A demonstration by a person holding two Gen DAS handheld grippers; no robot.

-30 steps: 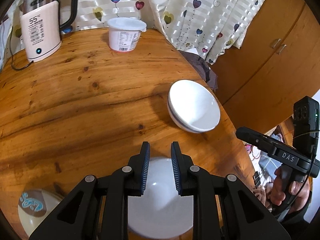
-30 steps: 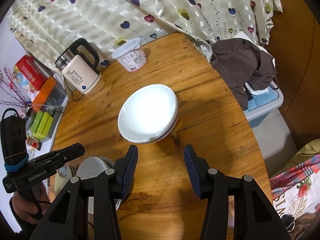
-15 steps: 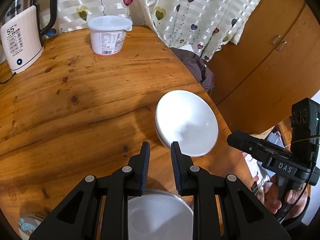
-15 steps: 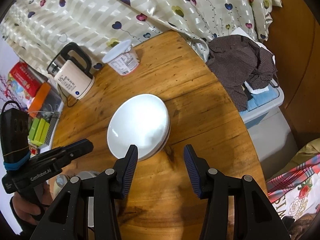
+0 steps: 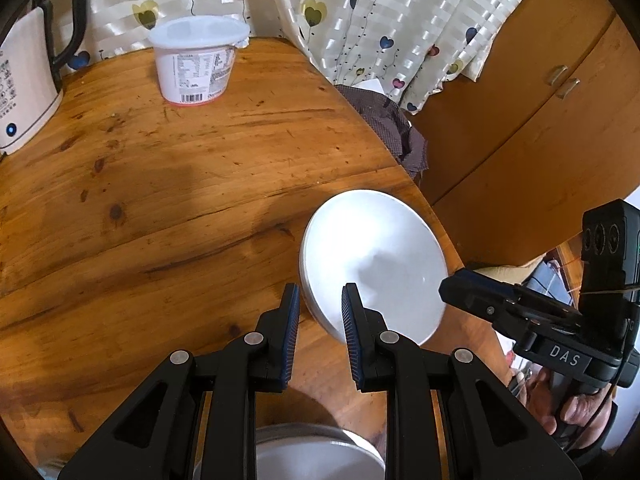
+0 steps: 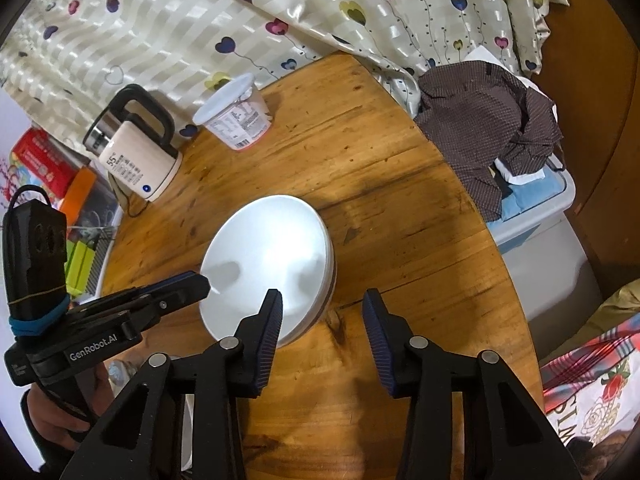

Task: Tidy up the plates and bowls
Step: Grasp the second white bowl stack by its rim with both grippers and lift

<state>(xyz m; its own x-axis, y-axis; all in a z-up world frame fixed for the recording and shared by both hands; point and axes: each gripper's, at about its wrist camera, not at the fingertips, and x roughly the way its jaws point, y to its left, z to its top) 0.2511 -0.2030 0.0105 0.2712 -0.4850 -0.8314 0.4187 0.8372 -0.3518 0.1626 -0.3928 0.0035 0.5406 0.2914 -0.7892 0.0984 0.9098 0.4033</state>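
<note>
A white bowl [image 5: 376,268] [image 6: 268,264], apparently two nested, sits near the right edge of the round wooden table [image 5: 160,200]. My left gripper [image 5: 320,308] is open only a little, and the bowl's near-left rim shows in the gap without the pads pressing it. My right gripper [image 6: 322,308] is open wider with its jaws closing. Its left finger [image 6: 270,320] lies over the bowl's near rim, and the right finger stands over bare wood. Each gripper shows in the other's view, on opposite sides of the bowl. A second pale bowl [image 5: 312,456] lies under the left gripper, mostly hidden.
A cream kettle [image 6: 136,160] and a lidded white tub [image 6: 236,120] stand at the table's far side by the heart-print curtain [image 6: 240,20]. A brown shirt [image 6: 492,128] lies on a plastic box beyond the right edge. A wooden cabinet [image 5: 540,120] stands close behind.
Both grippers have moved forward and down to the white bowl, which now looks larger and nearer. The right jaws have narrowed. The pale bowl has slid to the bottom of the left view.
</note>
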